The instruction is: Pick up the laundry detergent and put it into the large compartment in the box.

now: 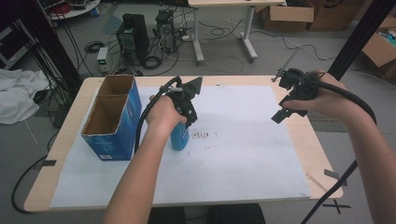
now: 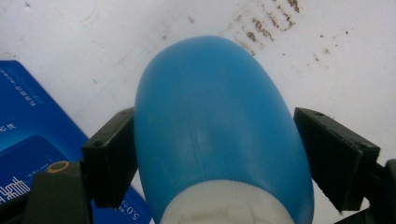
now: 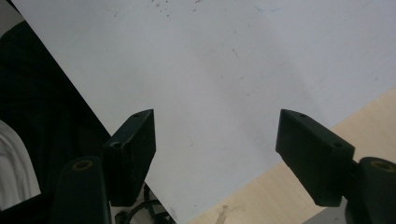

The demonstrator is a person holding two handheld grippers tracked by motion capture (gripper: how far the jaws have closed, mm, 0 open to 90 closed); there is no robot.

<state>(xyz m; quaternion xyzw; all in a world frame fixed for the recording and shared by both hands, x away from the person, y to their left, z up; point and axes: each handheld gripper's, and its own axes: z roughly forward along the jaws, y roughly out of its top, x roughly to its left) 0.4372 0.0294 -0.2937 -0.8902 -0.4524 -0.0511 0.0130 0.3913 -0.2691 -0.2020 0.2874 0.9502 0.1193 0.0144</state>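
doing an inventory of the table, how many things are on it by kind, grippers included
blue bottle: 1
blue cardboard box, open top, two compartments: 1
white paper sheet covering the table: 1
handheld grippers: 2, left gripper around the bottle, right gripper above the sheet
total: 5

Your high view looks forward and down from above your side of the surface [image 1: 280,196], far enough back to take in the whole white sheet [image 1: 243,154] and the floor beyond. Your left gripper view rides the left hand-held gripper [image 2: 215,154], facing down, very close to the blue bottle [image 2: 219,130]; it shares that bottle, the blue box [image 2: 32,140] and the sheet's dark specks with the high view. Your right gripper view looks down from higher, sharing the sheet's edge and bare wood.
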